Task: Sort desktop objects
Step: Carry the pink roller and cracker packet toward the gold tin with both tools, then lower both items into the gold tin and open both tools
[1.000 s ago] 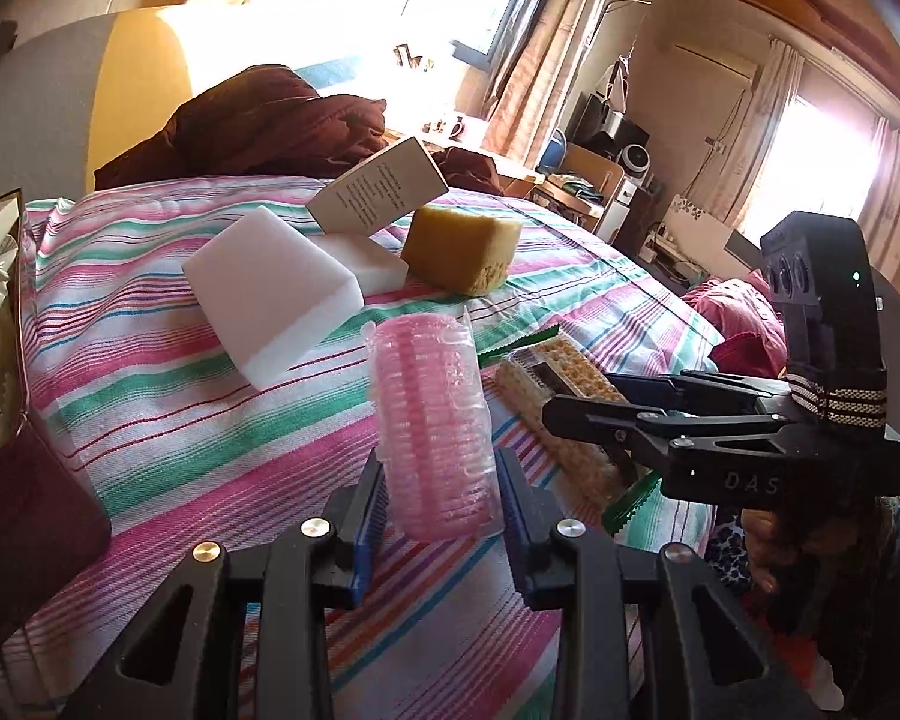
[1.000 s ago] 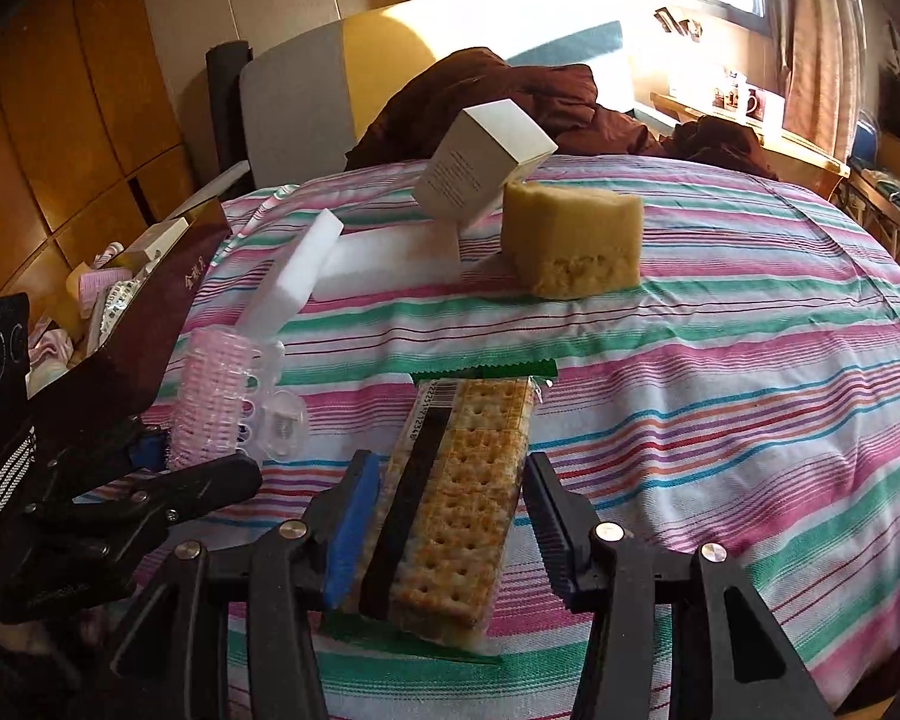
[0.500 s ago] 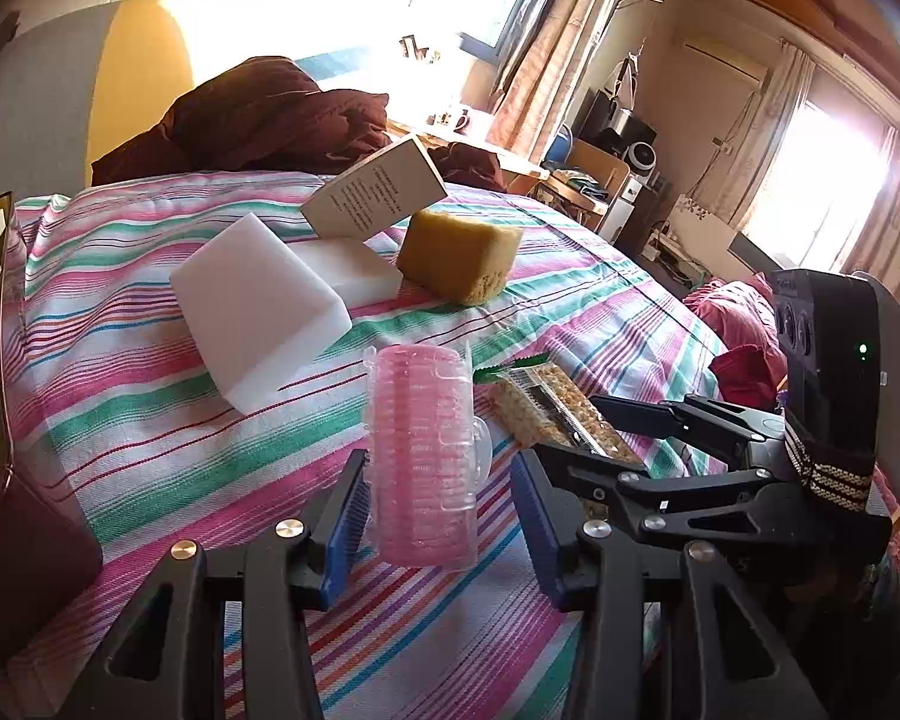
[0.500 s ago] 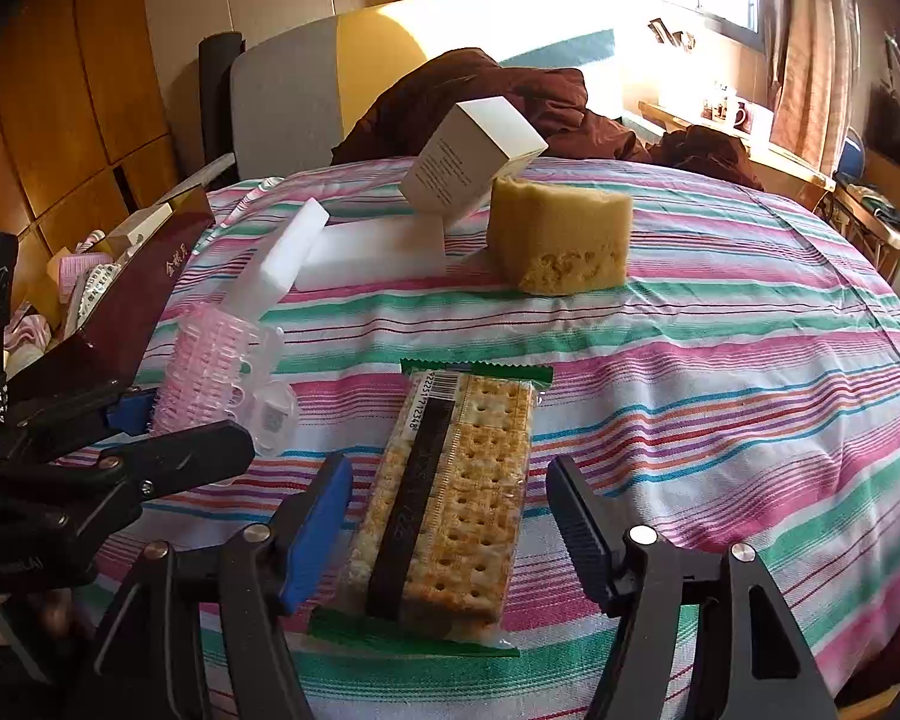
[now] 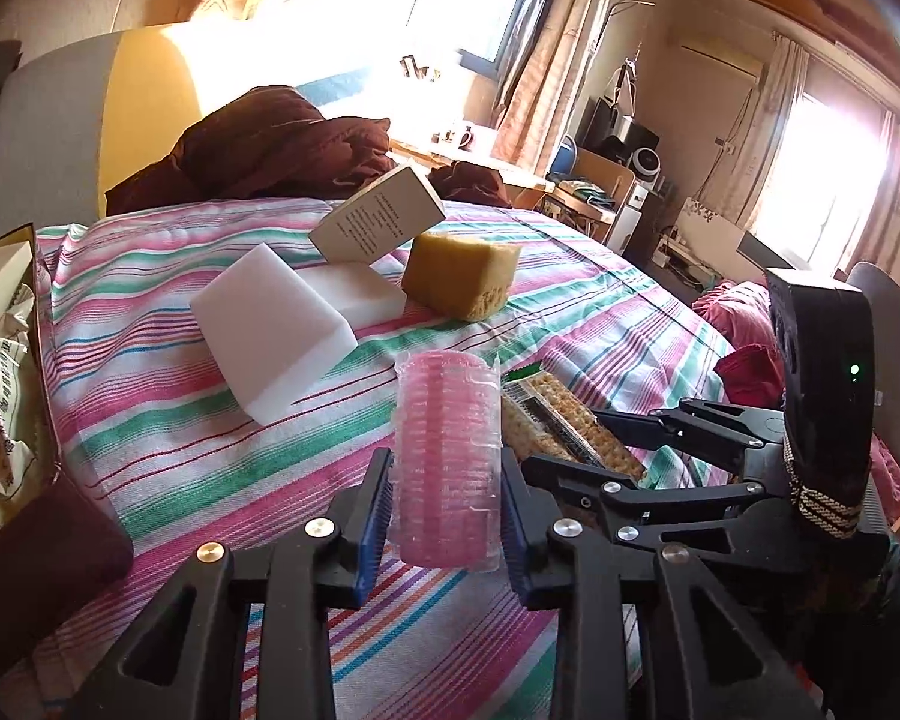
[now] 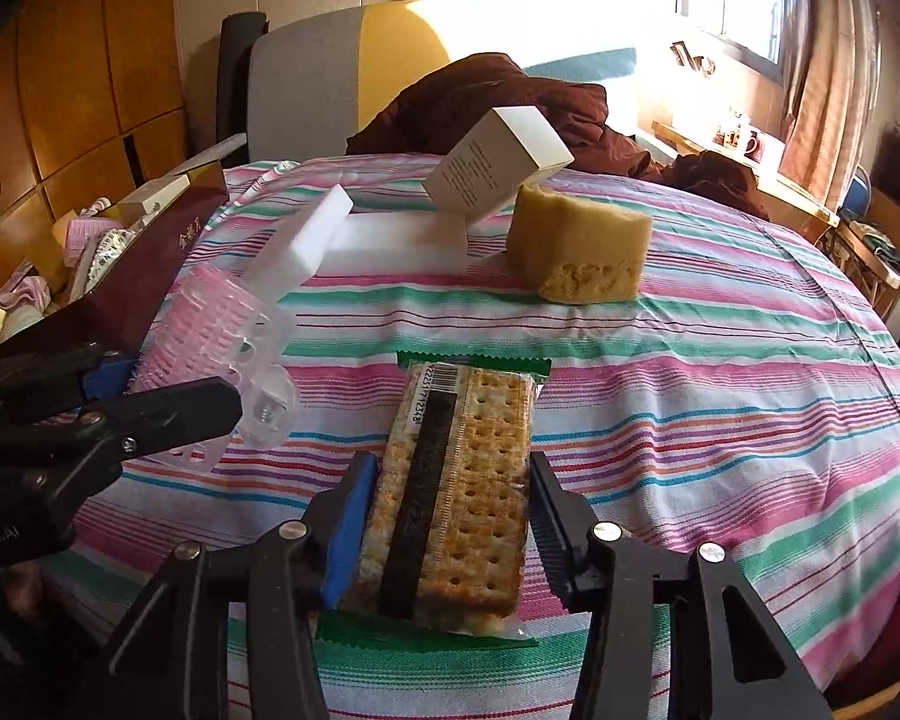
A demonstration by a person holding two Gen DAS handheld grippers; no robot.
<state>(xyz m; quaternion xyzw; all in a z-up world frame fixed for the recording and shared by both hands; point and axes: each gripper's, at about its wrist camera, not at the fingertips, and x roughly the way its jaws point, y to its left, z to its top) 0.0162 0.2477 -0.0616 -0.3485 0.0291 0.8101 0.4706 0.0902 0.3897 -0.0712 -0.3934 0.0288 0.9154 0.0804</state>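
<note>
Nearest you, the left tongs (image 5: 444,516) now clench the pink roller pack (image 5: 447,462); half a second ago their blue pads stood clear of it, so this is a fresh grip. In the right wrist view the pack looks tilted, its far end low by the striped surface (image 6: 720,372); whether it touches the cloth cannot be told. Just beside it, your right tongs (image 6: 450,531) have likewise closed on the near end of the cracker packet (image 6: 465,480), after standing wide a moment earlier. The packet lies flat, lengthwise along the fingers, its green crimped edge pointing away from you.

Both grasps appear complete, so the step in hand is judged to be the lift and carry of each item to its place.

Further out, the white foam block (image 5: 273,330) leans on a second white slab (image 6: 402,234), with the yellow sponge (image 6: 582,255) to their right and the small printed carton (image 6: 495,165) propped aslant over the two. These three kinds are not yet sorted.

At the far left edge of the surface stands a dark red box (image 6: 150,252) already holding packets; it is the likely destination, though that is a judgement. Beyond lie a dark red bundle of cloth (image 6: 498,96) and the sunlit windows.
</note>
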